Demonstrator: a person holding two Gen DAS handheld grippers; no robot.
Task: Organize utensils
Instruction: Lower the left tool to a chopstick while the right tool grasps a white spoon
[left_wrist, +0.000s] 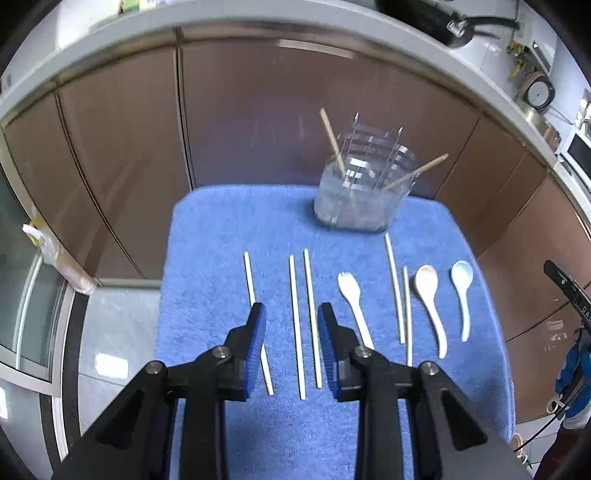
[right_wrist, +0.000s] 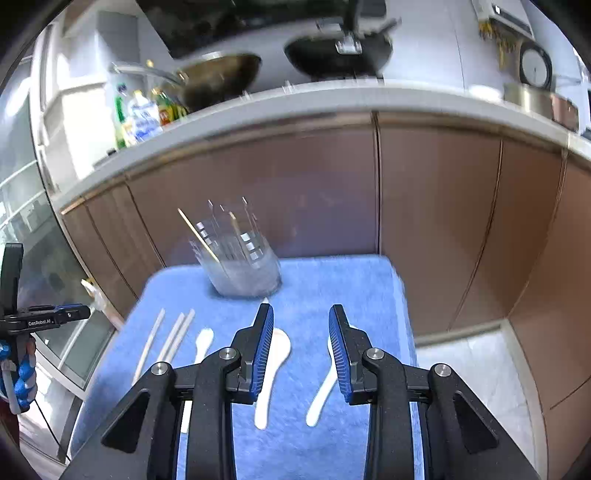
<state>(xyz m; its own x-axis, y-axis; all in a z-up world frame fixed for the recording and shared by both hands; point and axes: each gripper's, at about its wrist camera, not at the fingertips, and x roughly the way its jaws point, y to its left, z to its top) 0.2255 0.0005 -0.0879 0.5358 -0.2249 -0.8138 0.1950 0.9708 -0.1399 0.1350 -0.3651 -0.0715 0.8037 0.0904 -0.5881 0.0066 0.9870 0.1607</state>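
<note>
The left gripper (left_wrist: 291, 317) hung spread and empty above the towel (left_wrist: 207, 229), two chopsticks (left_wrist: 304, 321) lying between its fingers, long axes running away from it toward the holder (left_wrist: 360, 206). The right gripper (right_wrist: 301, 325) was likewise spread and empty, over two spoons (right_wrist: 271, 369). The left looked nearer the sticks. Farther off, the holder already held two sticks; its dividers were hard to make out.
</note>
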